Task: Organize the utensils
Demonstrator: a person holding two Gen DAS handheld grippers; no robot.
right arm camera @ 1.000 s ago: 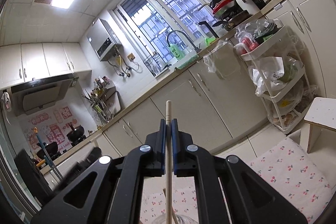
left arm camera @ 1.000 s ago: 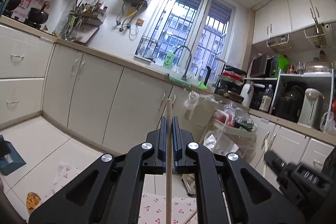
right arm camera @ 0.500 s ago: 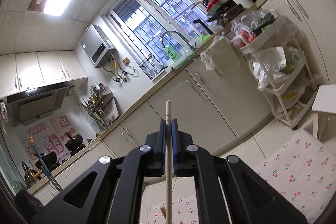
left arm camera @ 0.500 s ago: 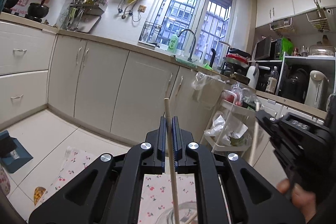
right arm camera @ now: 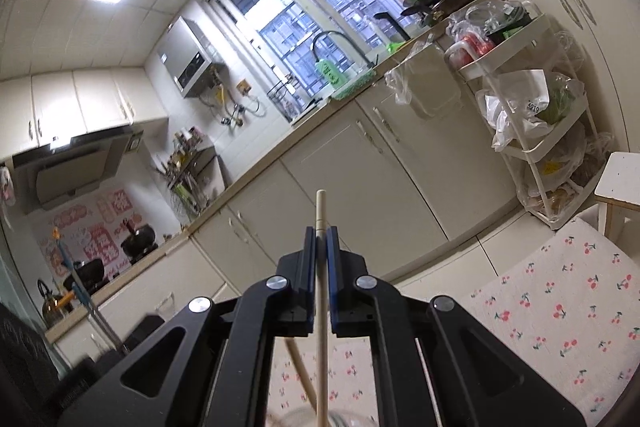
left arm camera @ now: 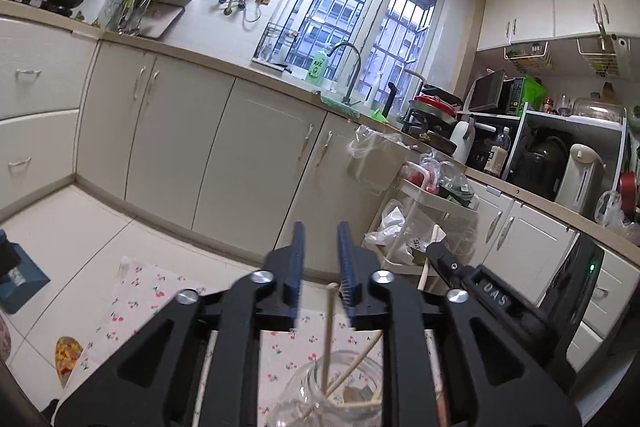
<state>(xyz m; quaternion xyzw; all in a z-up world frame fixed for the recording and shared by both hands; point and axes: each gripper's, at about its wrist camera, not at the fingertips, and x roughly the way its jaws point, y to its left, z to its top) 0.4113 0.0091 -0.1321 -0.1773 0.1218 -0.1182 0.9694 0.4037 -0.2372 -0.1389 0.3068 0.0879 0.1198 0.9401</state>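
1. Left wrist view. The left gripper [left arm camera: 320,259] has its fingers spread wide and holds nothing. One chopstick [left arm camera: 329,331] stands nearly upright in the glass jar [left arm camera: 332,395] directly below, top end free between the fingers and touching neither. More sticks lean across inside the jar. The jar sits on the cherry-print cloth [left arm camera: 140,299], near its front edge.
2. Same view. The right gripper [left arm camera: 436,251] is just right of the left one. Risk: if either tool swings sideways, the bodies could collide or catch the upright stick and tip the jar.
3. Right wrist view. The right gripper [right arm camera: 321,243] has its fingers narrow, clamped on a second chopstick [right arm camera: 321,307], lower end near the jar rim [right arm camera: 296,421] at the bottom edge.
4. Same view. Another stick [right arm camera: 298,367] leans across the mouth. Risk: the held stick may strike it or the rim, then slide through the pinch or drop onto the cloth [right arm camera: 560,307].
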